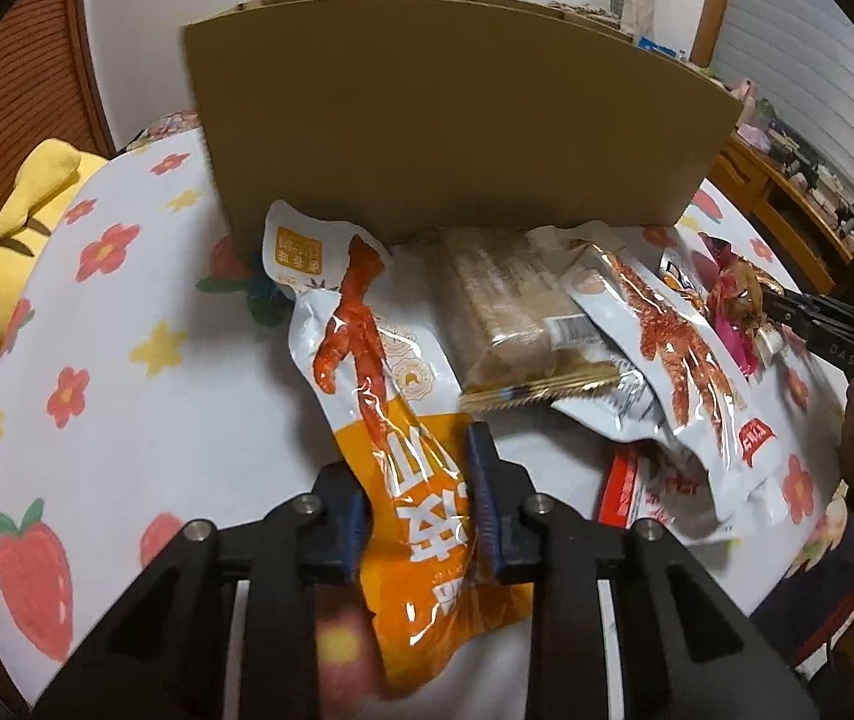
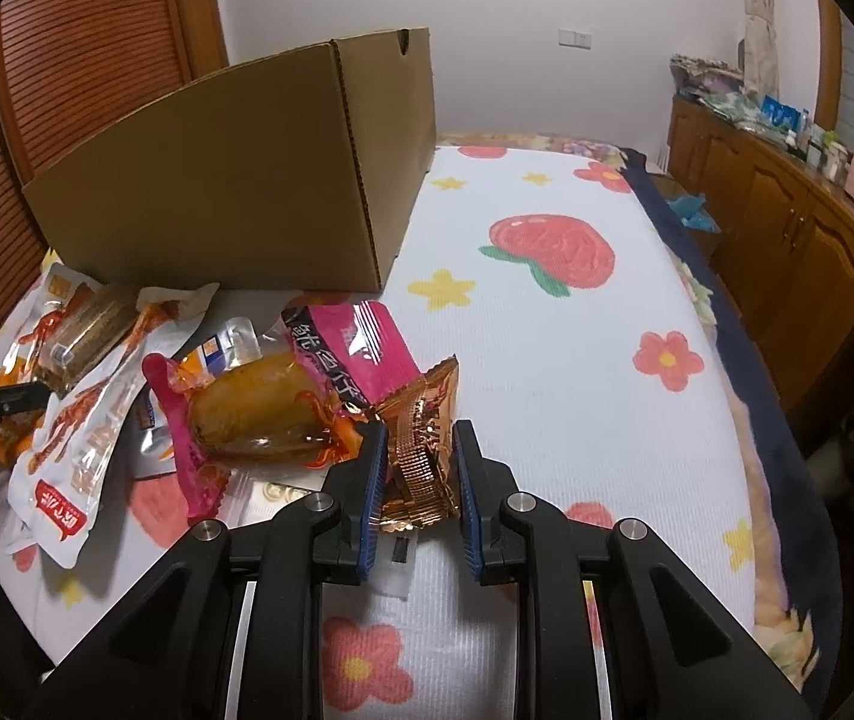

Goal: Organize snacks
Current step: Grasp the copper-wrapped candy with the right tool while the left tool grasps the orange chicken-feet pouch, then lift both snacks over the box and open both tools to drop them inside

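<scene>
Strawberry-and-flower bedding covers the bed [image 2: 547, 360] that carries everything. Nearest, the left tool [image 1: 418, 501] is clamped on the orange end of a chicken-foot pouch [image 1: 367, 360] — gripped by its edge, likely for lifting. The right tool [image 2: 418, 474] pinches a copper-foil snack [image 2: 421, 438]. Other packets lie heaped at 11 o'clock; beyond them stands the cardboard box [image 2: 235, 180], probably their destination.

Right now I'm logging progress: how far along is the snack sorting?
Early: nothing visibly done. The box's inside is hidden. In hand: left tool grips the orange-white packet; right tool grips the copper wrapper. Left: the pile.
</scene>
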Tool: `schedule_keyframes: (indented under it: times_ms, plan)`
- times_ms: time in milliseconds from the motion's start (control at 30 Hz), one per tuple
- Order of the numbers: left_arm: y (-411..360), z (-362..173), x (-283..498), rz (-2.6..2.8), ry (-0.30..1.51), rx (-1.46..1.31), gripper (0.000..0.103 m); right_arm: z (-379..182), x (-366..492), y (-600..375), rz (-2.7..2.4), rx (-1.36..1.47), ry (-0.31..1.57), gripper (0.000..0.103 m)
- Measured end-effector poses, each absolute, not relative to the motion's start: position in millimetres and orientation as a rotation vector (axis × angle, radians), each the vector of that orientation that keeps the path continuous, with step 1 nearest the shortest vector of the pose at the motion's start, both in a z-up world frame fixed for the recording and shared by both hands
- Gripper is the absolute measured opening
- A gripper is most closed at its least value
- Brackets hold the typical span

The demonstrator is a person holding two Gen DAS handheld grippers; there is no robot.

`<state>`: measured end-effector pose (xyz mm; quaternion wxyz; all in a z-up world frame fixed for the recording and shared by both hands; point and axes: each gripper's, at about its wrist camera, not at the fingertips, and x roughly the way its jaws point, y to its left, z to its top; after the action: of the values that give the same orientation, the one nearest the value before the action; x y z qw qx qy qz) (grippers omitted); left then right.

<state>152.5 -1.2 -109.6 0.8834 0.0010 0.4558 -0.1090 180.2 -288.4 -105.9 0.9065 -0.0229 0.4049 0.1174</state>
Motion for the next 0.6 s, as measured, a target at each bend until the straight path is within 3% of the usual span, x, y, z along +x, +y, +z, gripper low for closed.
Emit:
schedule_keyframes:
  times_ms: [600]
  plan:
    - [16.3, -88.0, 119.0, -0.216, 0.852, -0.004, 0.018, -105.1, 176.4, -291.6, 0.243, -0.033, 0.817, 0.019]
